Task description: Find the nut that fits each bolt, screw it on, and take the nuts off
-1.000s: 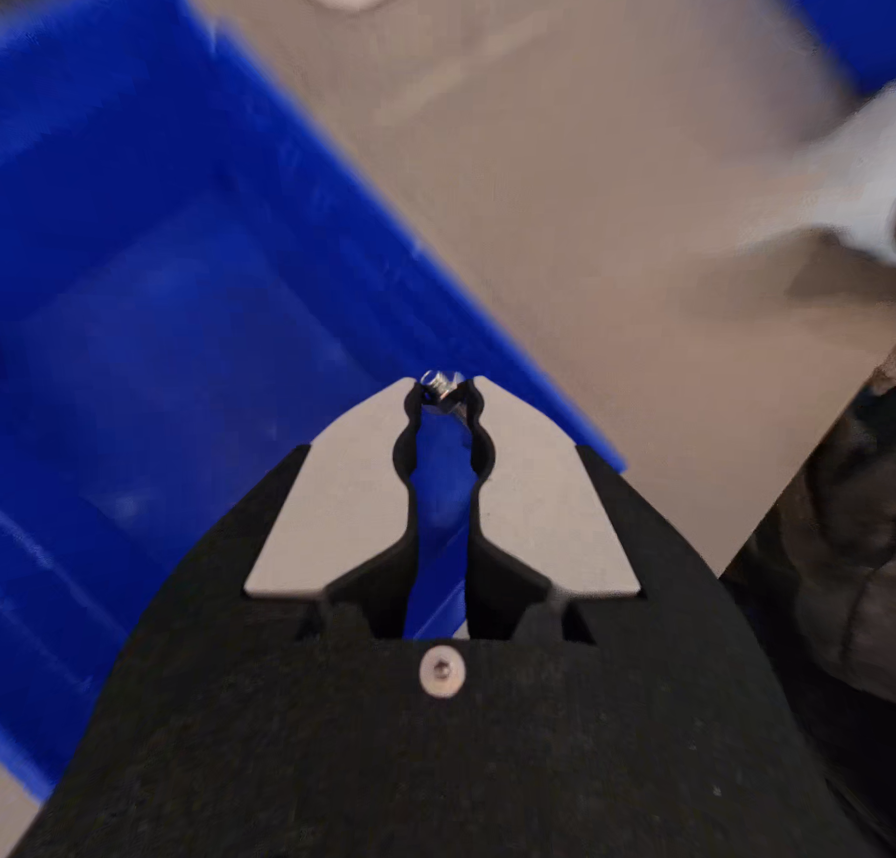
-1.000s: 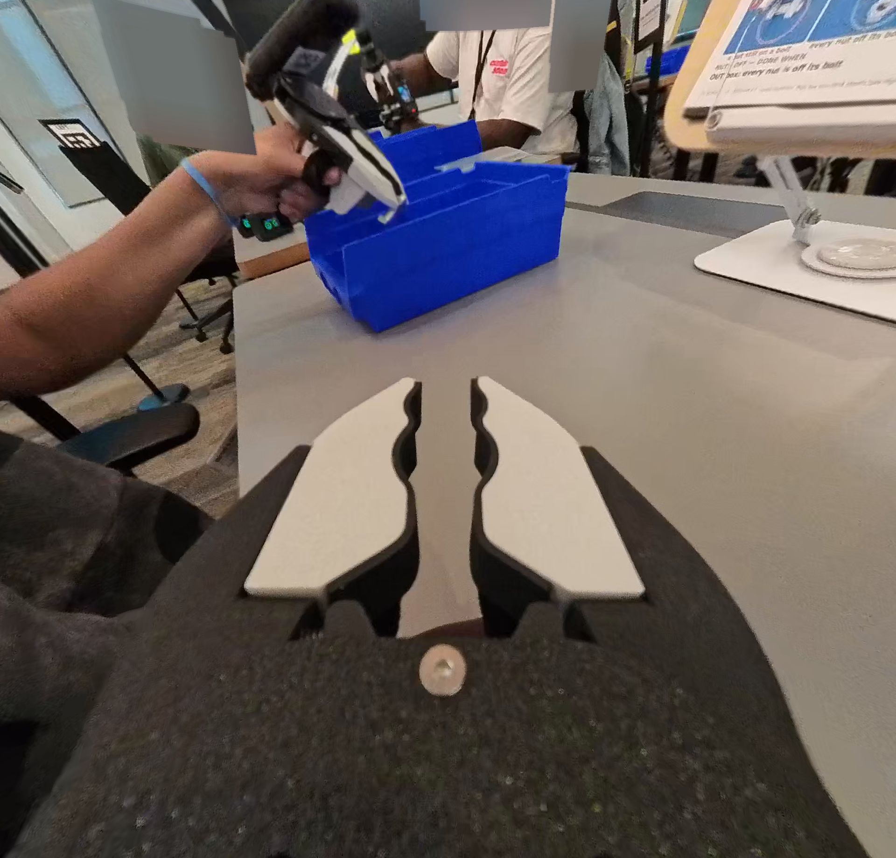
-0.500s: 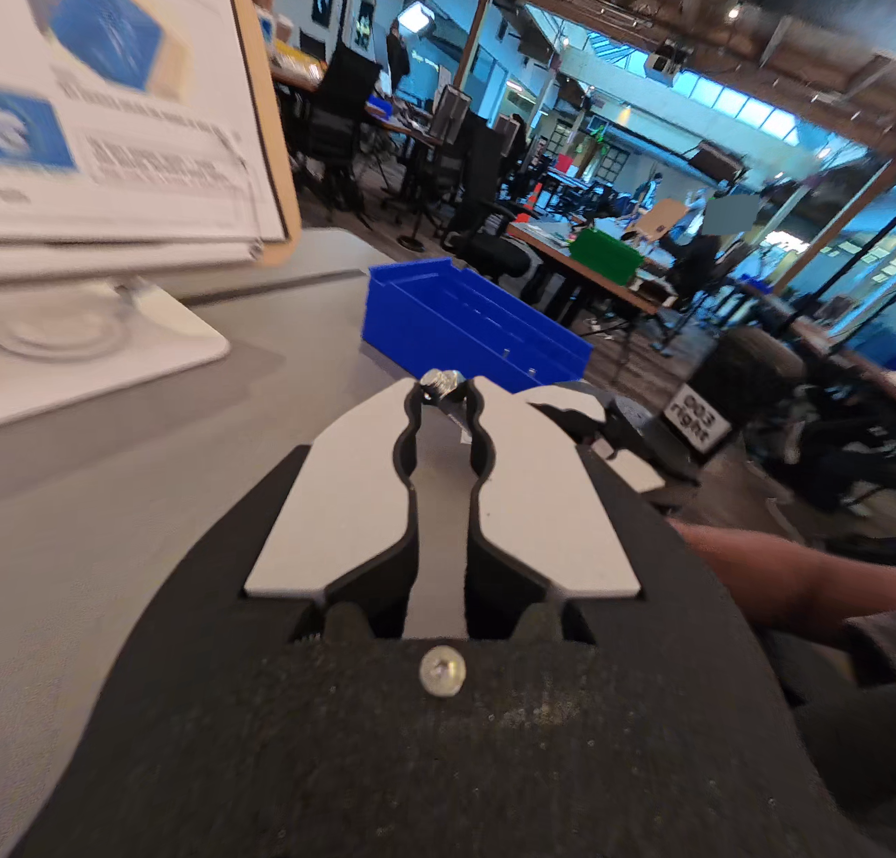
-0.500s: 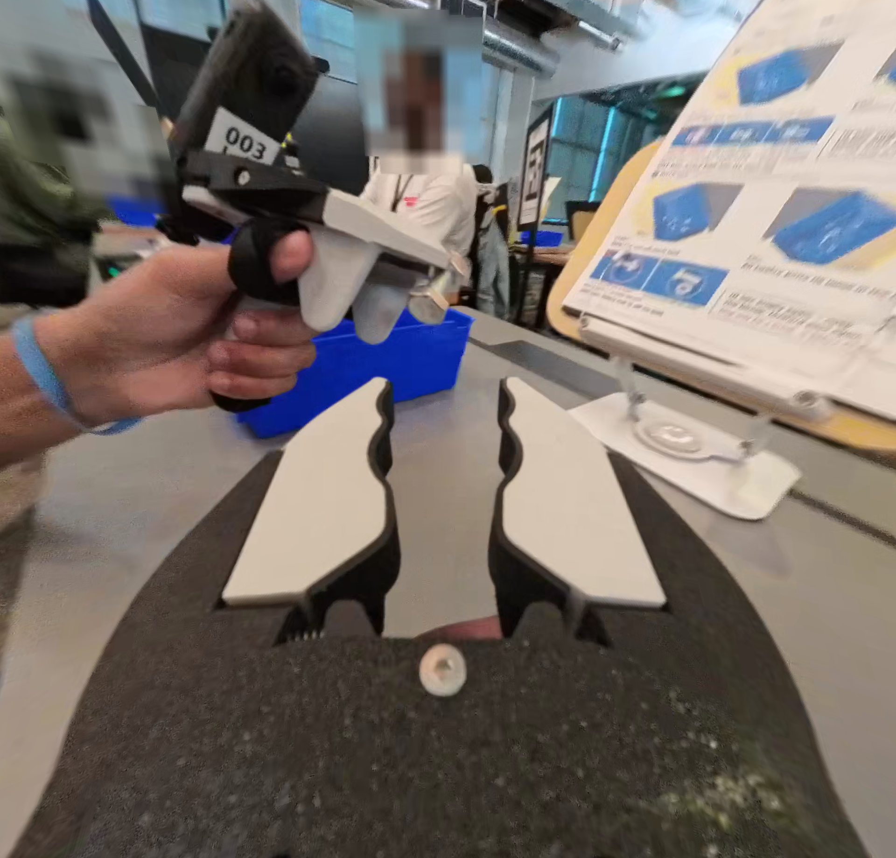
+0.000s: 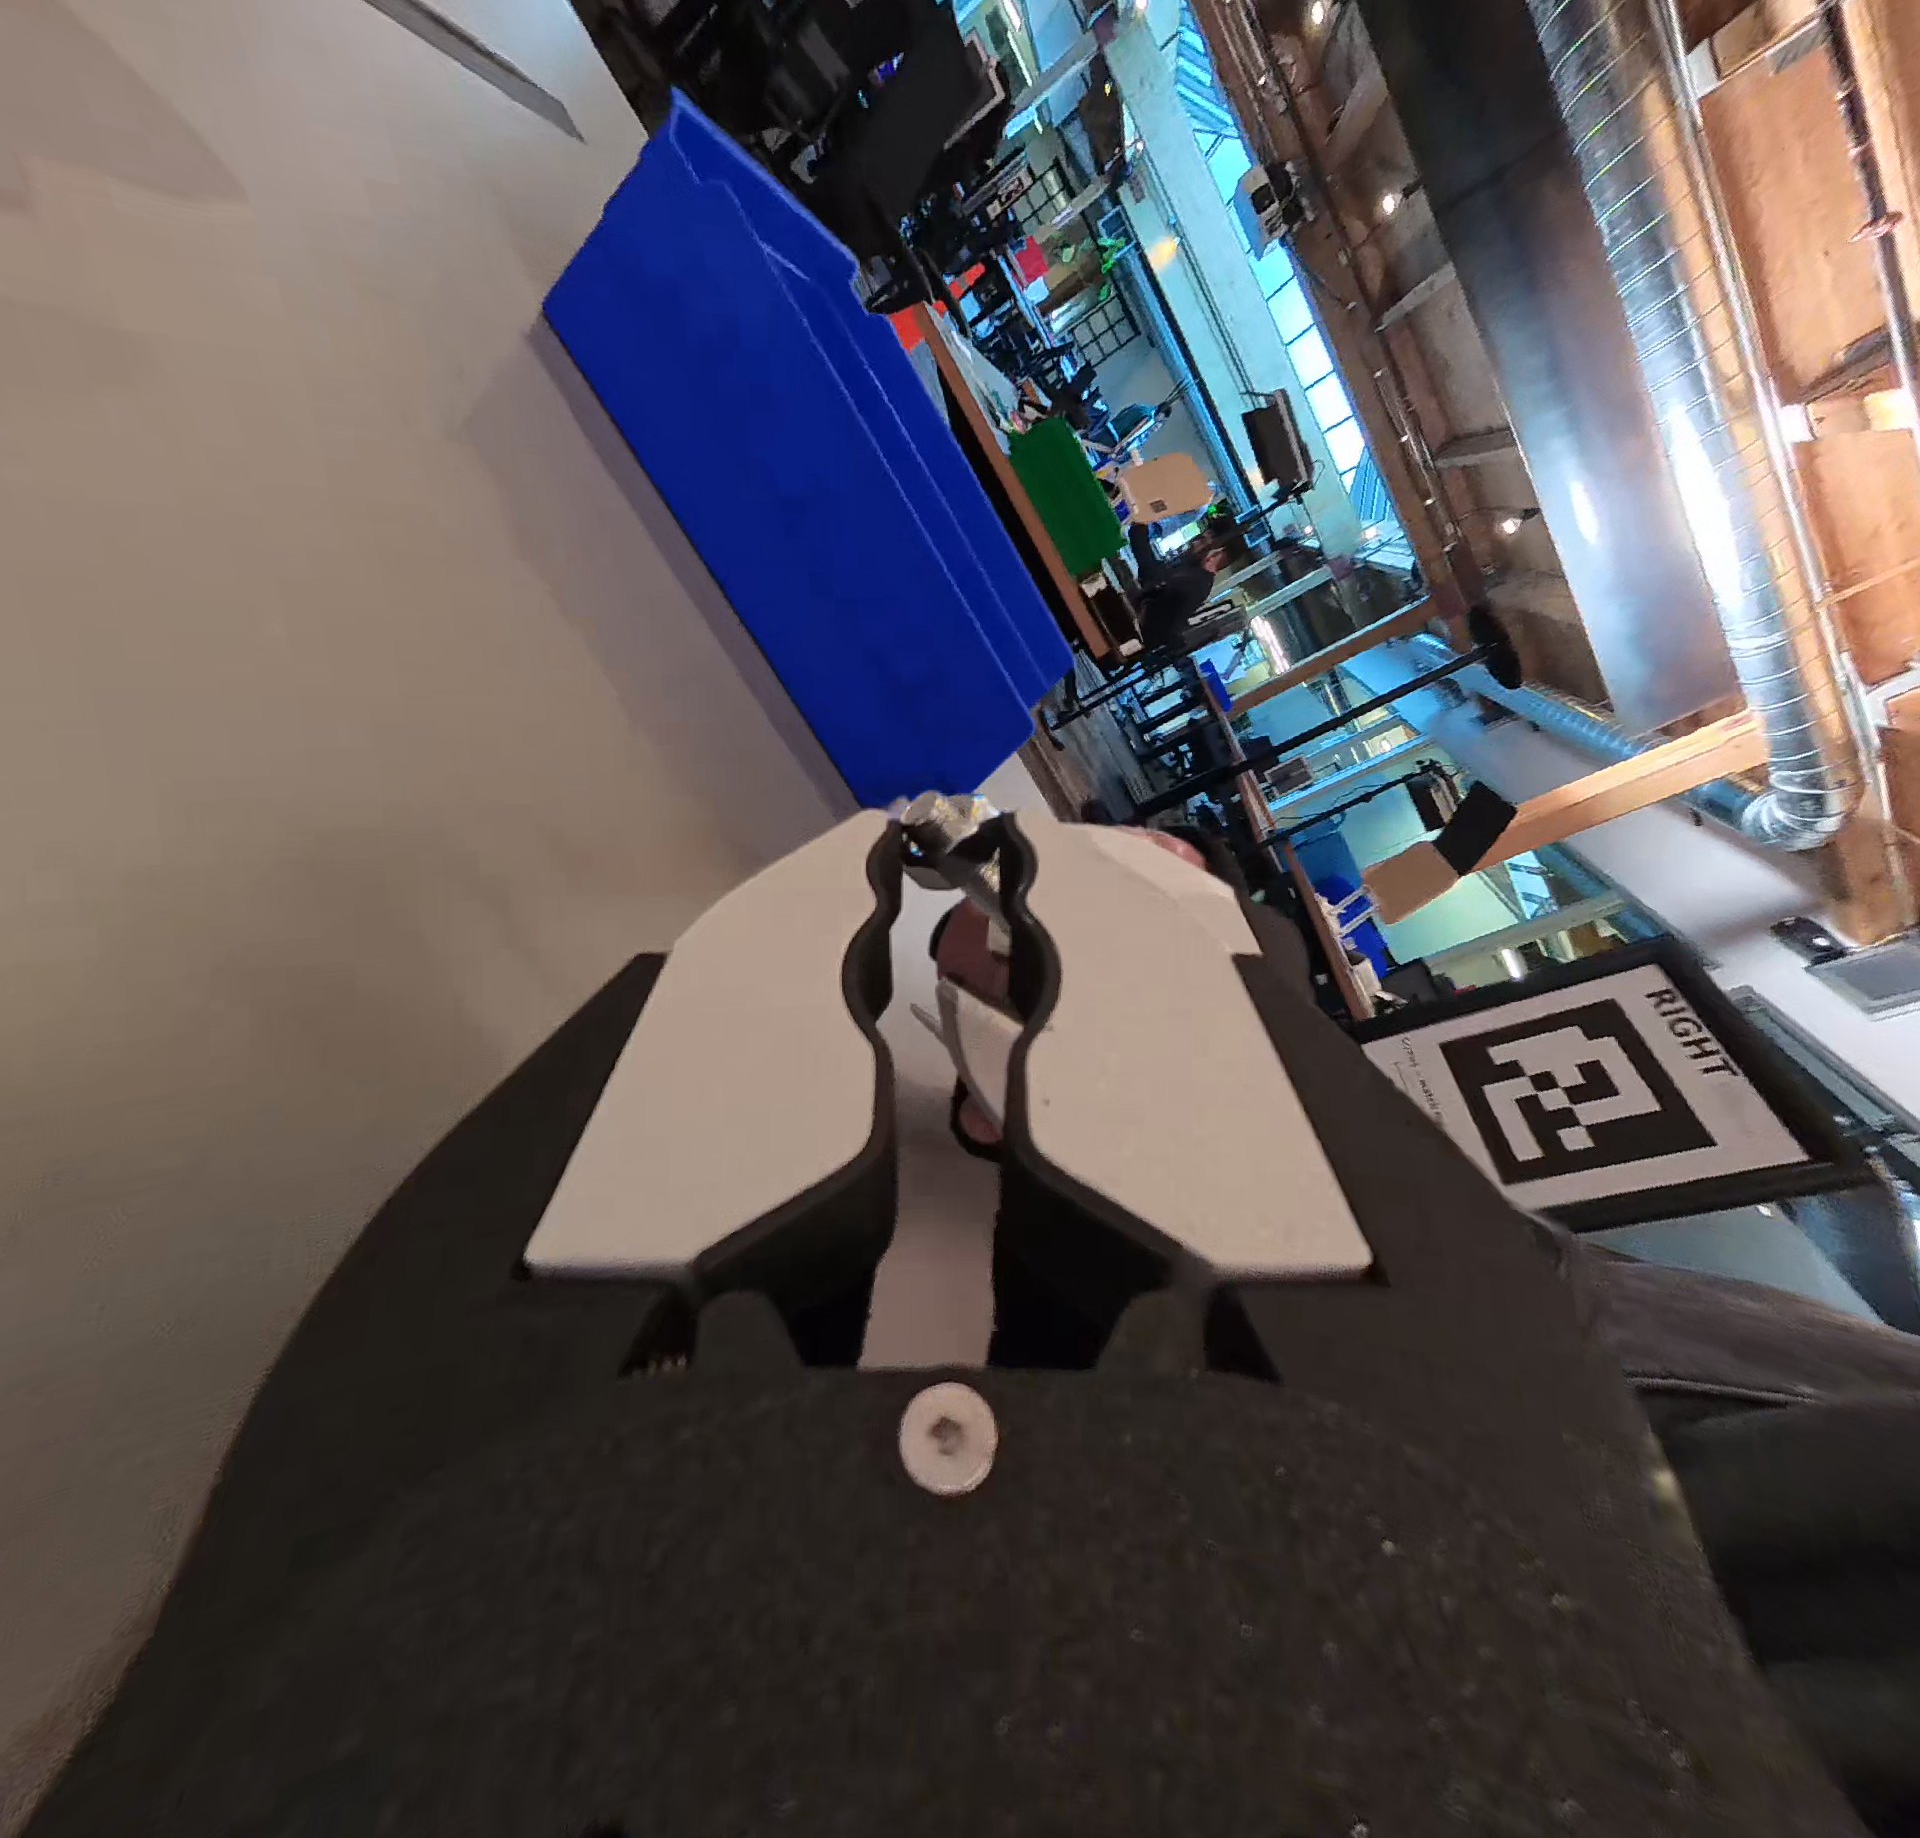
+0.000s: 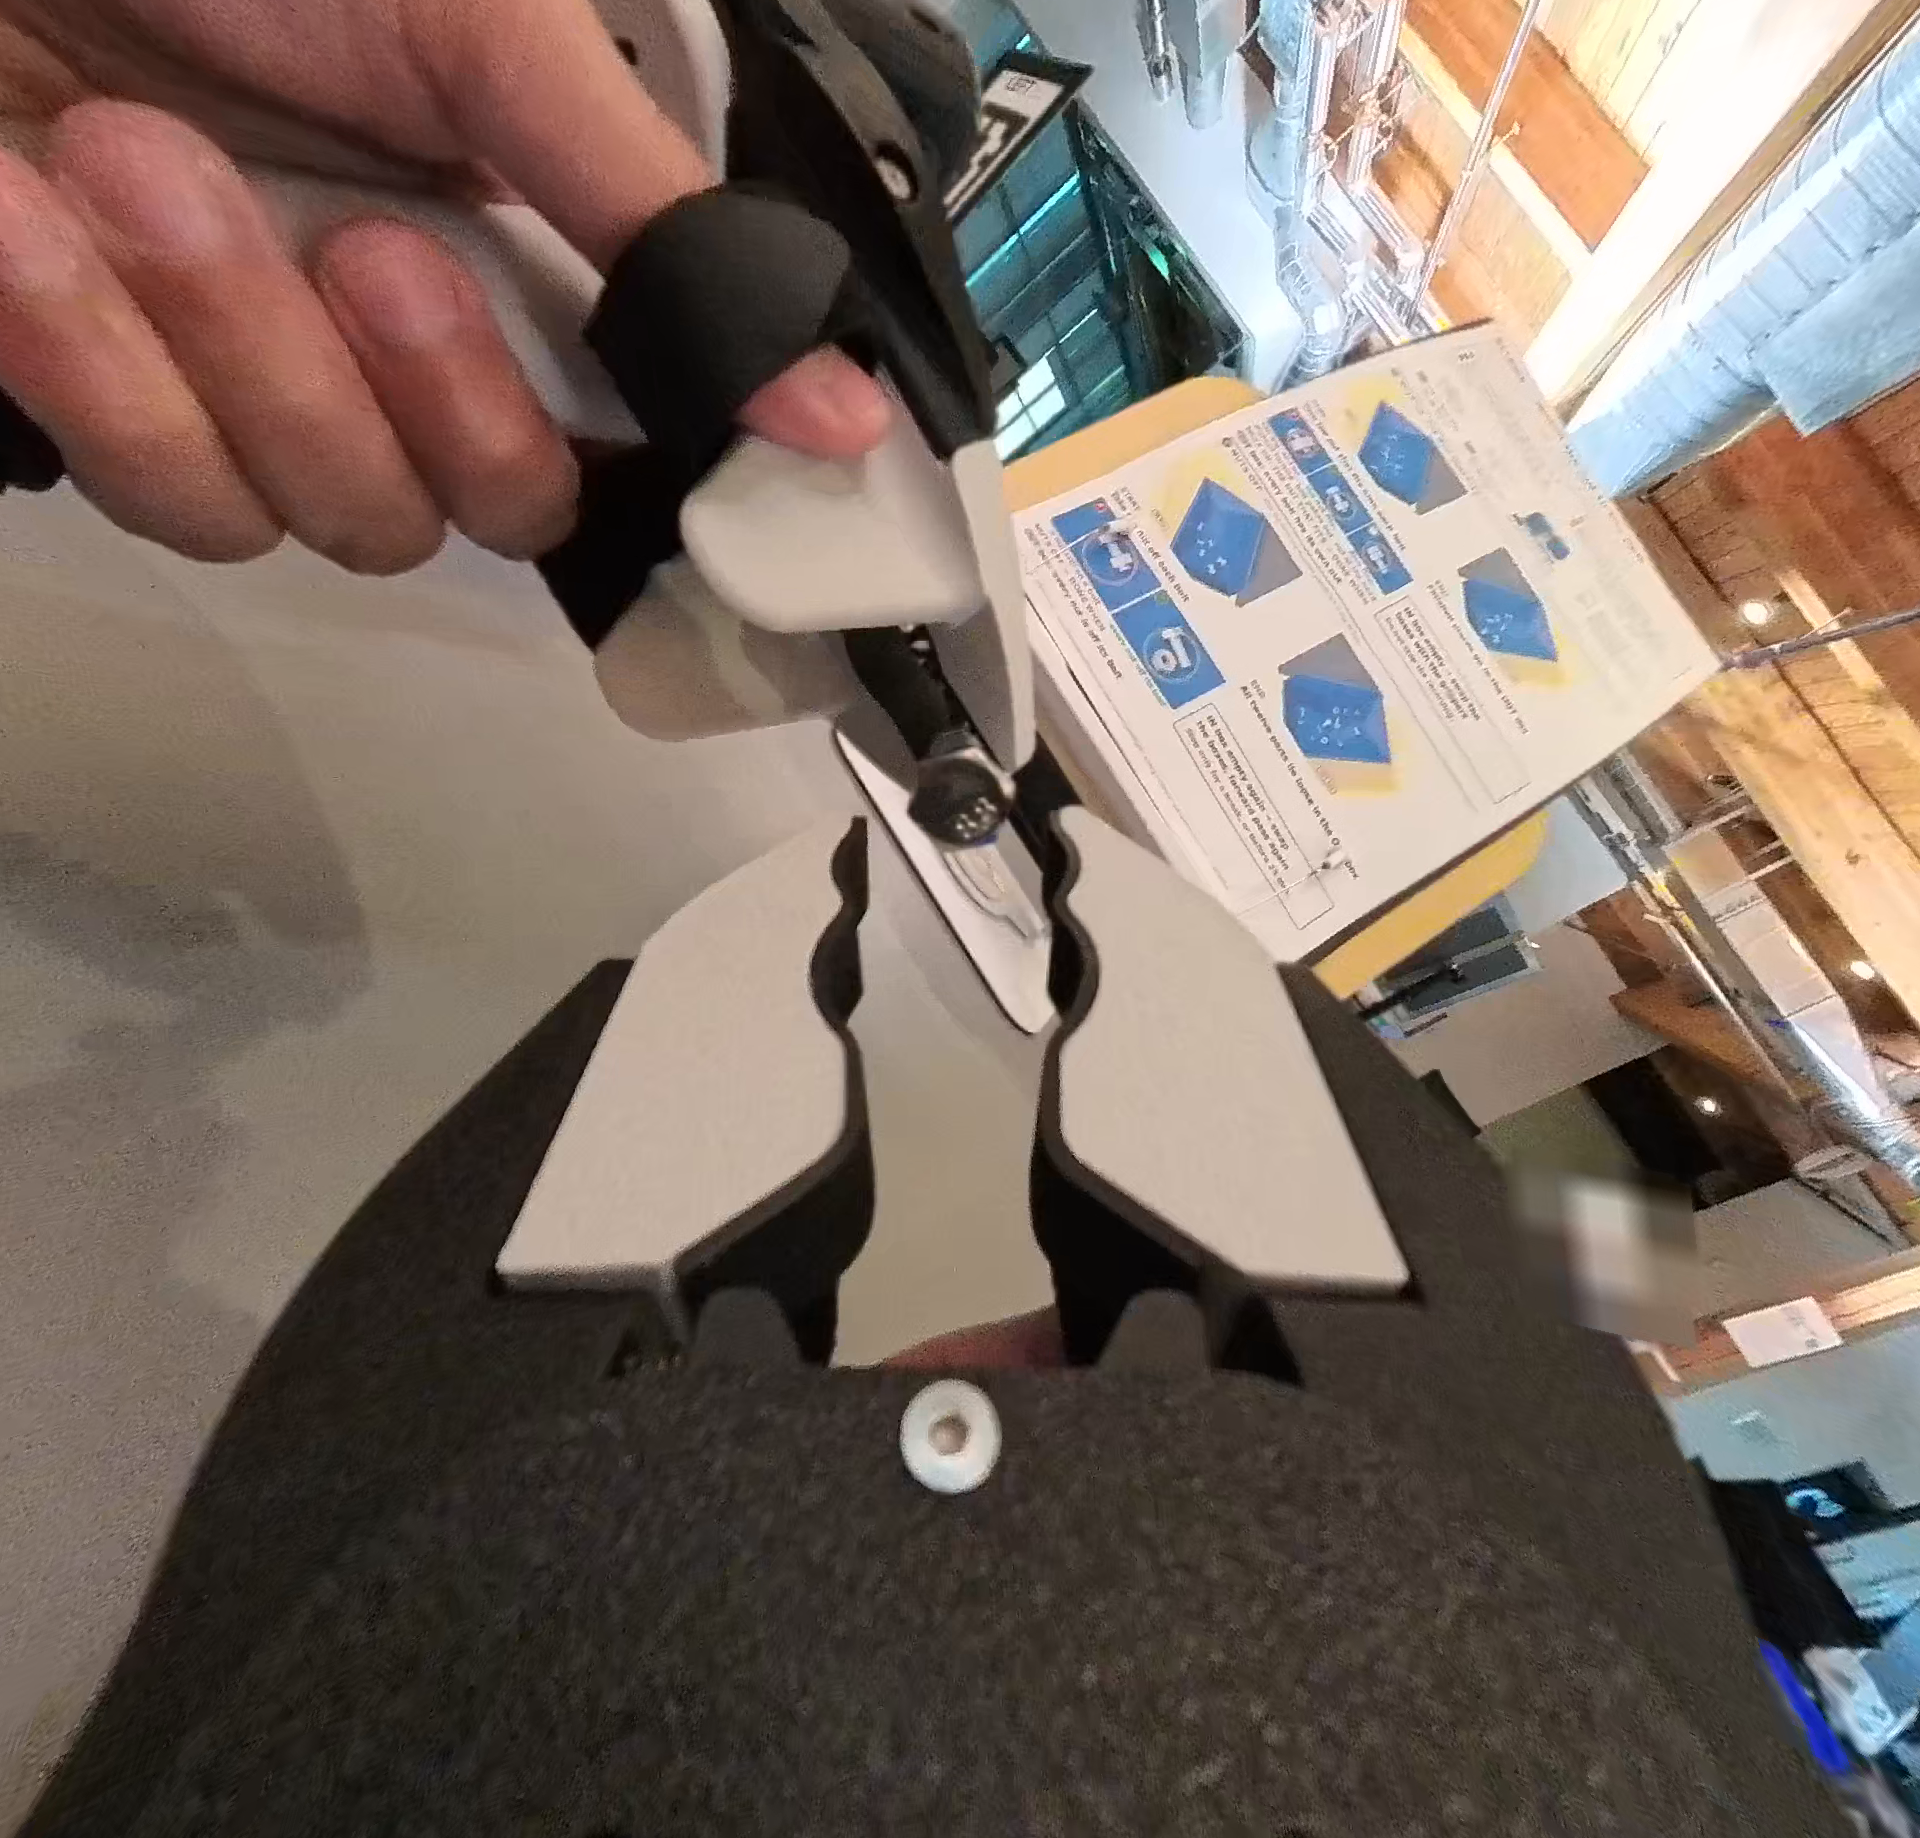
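Observation:
My left gripper is shut on a small silver bolt with a nut on it, pinched at the fingertips; the shank slants down between the fingers. In the right wrist view the same bolt and nut point toward my right gripper, which is open, its fingertips just either side of the nut without touching it. A hand holds the left gripper close above my right fingers. Both views are rolled sideways.
A blue bin stands on the grey table beyond the left gripper. An instruction sheet on a tan board with a white stand base is behind the bolt. The right gripper's marker plate shows at right. Left and right tips are no more than a few centimetres apart.
The left gripper left the blue bin with the bolt and came up close in front of the right gripper. The right gripper opened wider and rose to meet it. Both have rolled sideways.

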The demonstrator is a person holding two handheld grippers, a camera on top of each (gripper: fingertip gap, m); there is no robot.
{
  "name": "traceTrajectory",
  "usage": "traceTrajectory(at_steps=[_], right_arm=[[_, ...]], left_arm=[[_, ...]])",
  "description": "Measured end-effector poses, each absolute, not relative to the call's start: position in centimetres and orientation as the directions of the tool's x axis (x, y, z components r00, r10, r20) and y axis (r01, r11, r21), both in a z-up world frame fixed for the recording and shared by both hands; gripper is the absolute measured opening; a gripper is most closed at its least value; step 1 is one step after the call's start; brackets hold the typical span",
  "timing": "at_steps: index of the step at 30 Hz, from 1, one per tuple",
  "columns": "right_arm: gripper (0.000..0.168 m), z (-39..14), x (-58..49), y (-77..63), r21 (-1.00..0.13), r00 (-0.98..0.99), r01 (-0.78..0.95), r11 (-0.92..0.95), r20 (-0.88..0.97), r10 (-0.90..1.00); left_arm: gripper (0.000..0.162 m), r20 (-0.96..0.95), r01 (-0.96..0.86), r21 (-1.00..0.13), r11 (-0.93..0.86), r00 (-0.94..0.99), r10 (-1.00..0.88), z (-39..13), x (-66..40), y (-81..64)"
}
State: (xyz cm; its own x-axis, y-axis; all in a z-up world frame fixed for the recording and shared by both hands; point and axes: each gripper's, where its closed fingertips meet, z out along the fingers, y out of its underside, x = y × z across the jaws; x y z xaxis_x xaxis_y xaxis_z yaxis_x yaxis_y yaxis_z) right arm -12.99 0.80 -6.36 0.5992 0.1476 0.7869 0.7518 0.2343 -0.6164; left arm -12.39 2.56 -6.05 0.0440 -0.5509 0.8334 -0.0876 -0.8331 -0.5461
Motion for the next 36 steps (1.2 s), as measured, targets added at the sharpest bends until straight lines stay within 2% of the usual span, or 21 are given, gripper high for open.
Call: traceTrajectory(at_steps=[6, 11, 12, 15, 16, 19, 21, 23, 28, 36], right_arm=[[0.020, -6.5, -12.8, 0.9, -0.607, 0.588, 0.767, 0.209, 0.795, 0.150], [0.019, -6.1, -12.2, 0.5, -0.693, 0.660, 0.686, 0.222, 0.721, 0.212], [0.019, -6.0, -12.0, 0.3, -0.727, 0.685, 0.648, 0.227, 0.686, 0.245], [0.019, -5.8, -12.1, -0.5, -0.869, 0.746, 0.438, 0.230, 0.494, 0.446], [0.019, -5.8, -12.2, -0.8, -0.916, 0.750, 0.346, 0.203, 0.400, 0.527], [0.019, -4.5, -12.5, -2.4, -0.996, 0.633, -0.009, 0.092, 0.065, 0.771], [0.019, -3.7, -12.3, -2.9, -0.984, 0.518, -0.179, -0.017, -0.109, 0.848], [0.019, -3.2, -12.1, -3.1, -0.956, 0.433, -0.276, -0.101, -0.218, 0.875], [0.019, -3.6, -13.0, -3.3, -0.907, 0.298, -0.340, -0.249, -0.355, 0.886], [0.018, -2.9, -13.3, -3.1, -0.827, 0.186, -0.445, -0.344, -0.462, 0.867]], left_arm=[[0.017, 0.855, -0.110, -0.513, -0.851, 0.027, -0.518, -6.7, -11.8, 1.9], [0.017, 0.856, -0.109, -0.516, -0.849, -0.057, -0.513, -6.0, -11.6, 1.4], [0.021, 0.860, -0.117, -0.510, -0.852, -0.085, -0.503, -5.7, -11.7, 1.2], [0.038, 0.858, -0.134, -0.502, -0.855, -0.205, -0.471, -4.2, -12.6, 0.6], [0.039, 0.847, -0.140, -0.516, -0.845, -0.233, -0.479, -3.8, -12.9, 0.4], [0.049, 0.805, -0.188, -0.581, -0.792, -0.273, -0.526, -3.9, -13.3, -0.5], [0.051, 0.766, -0.236, -0.635, -0.735, -0.311, -0.562, -4.2, -13.3, -1.8], [0.051, 0.697, -0.241, -0.713, -0.659, -0.346, -0.627, -4.0, -13.2, -3.1], [0.046, 0.405, -0.104, -0.914, -0.392, -0.240, -0.882, -3.2, -13.4, -2.7], [0.050, 0.291, -0.214, -0.947, -0.239, -0.254, -0.923, -5.6, -12.8, -4.5]])
